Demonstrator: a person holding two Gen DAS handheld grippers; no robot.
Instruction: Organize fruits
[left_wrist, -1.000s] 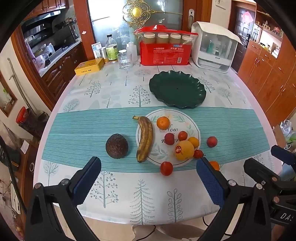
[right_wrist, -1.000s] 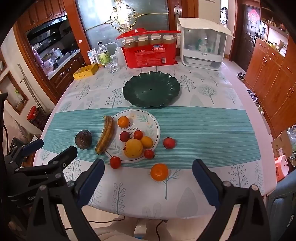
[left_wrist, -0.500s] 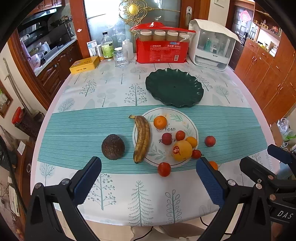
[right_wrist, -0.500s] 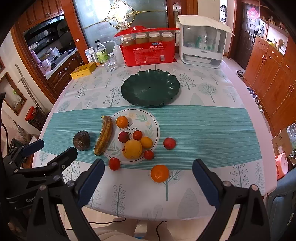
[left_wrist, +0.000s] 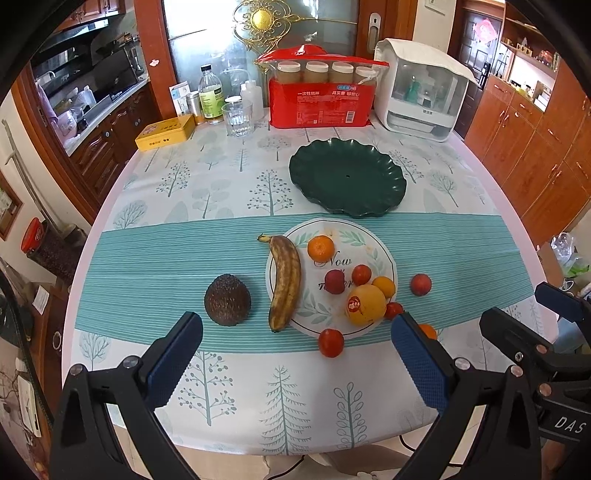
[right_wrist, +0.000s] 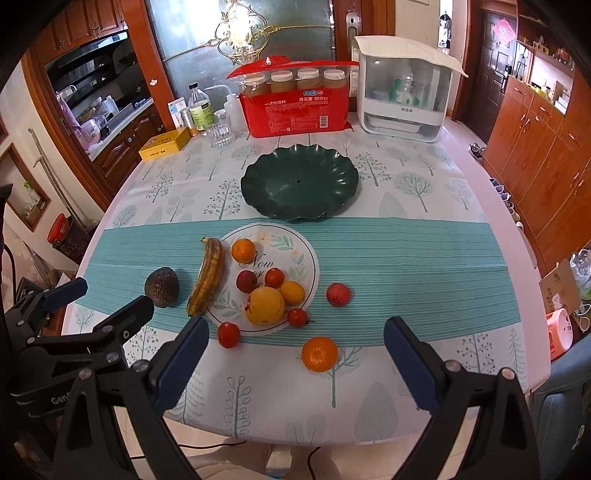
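Two spread grippers, scalloped green plate (left_wrist: 347, 177), bumpy avocado (left_wrist: 227, 305)

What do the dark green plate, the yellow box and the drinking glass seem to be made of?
The dark green plate looks like plastic or glazed ceramic: an even colour, a soft sheen and a scalloped rim; I cannot tell which. The yellow box seems to be painted metal, as its flat lid and rounded corners reflect light. The drinking glass is clear, probably glass, with vertical ribs.
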